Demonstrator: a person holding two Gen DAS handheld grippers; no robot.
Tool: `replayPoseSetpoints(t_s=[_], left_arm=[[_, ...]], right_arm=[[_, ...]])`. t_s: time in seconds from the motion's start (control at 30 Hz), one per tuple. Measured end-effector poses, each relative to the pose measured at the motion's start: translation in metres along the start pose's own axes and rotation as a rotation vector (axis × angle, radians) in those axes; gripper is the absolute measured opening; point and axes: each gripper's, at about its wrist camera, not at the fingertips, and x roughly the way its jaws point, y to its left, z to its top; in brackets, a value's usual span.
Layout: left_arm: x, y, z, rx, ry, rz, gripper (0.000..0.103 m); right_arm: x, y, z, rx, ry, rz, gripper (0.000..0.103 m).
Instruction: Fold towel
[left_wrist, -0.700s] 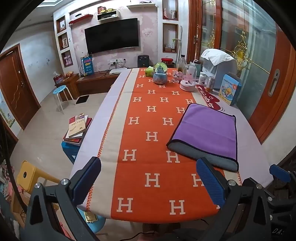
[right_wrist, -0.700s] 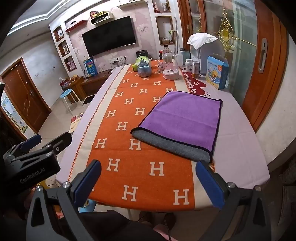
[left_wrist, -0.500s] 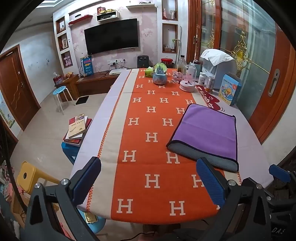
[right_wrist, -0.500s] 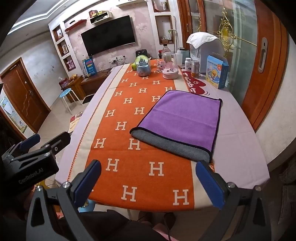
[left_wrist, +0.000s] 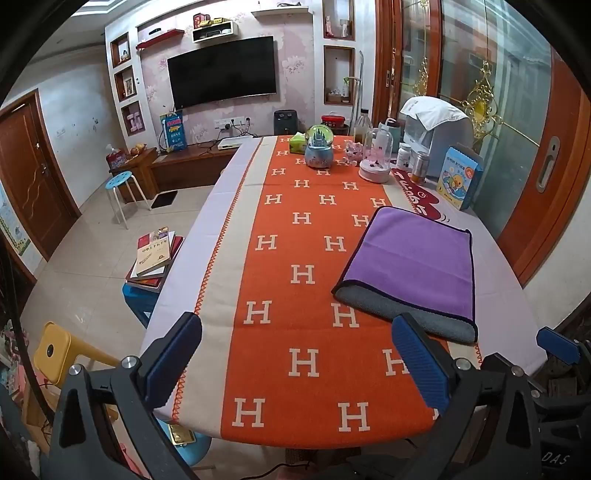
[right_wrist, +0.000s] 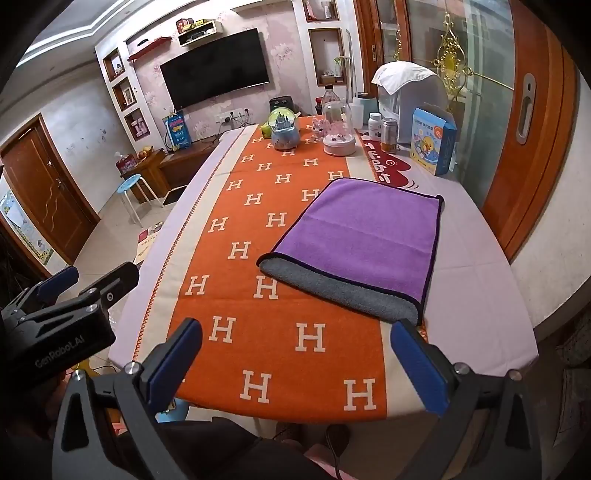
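left wrist view: the left gripper (left_wrist: 295, 362) hangs over the near edge of the worktop (left_wrist: 229, 280), jaws spread wide and empty. the towel (left_wrist: 413, 262), folded purple over grey, lies ahead to the right.

right wrist view: the right gripper (right_wrist: 295, 362) is released too, with the towel (right_wrist: 365, 236) just beyond it. risk: pinching only the top layer, or snagging the orange runner (right_wrist: 266, 325) underneath.

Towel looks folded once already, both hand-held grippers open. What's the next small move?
Probably bring the right hand-held gripper forward to the towel at its near right corner: the grey underside shows along the near edge, and both hand-held grippers hang open short of it, holding nothing.
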Motion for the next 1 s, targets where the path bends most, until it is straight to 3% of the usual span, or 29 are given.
replayPoseSetpoints(t_s=[1.0], left_arm=[[0.006, 0.002, -0.01, 0.005, 0.034, 0.001, 0.102]], right_arm=[[0.014, 0.001, -0.014, 0.011, 0.039, -0.013, 0.102]])
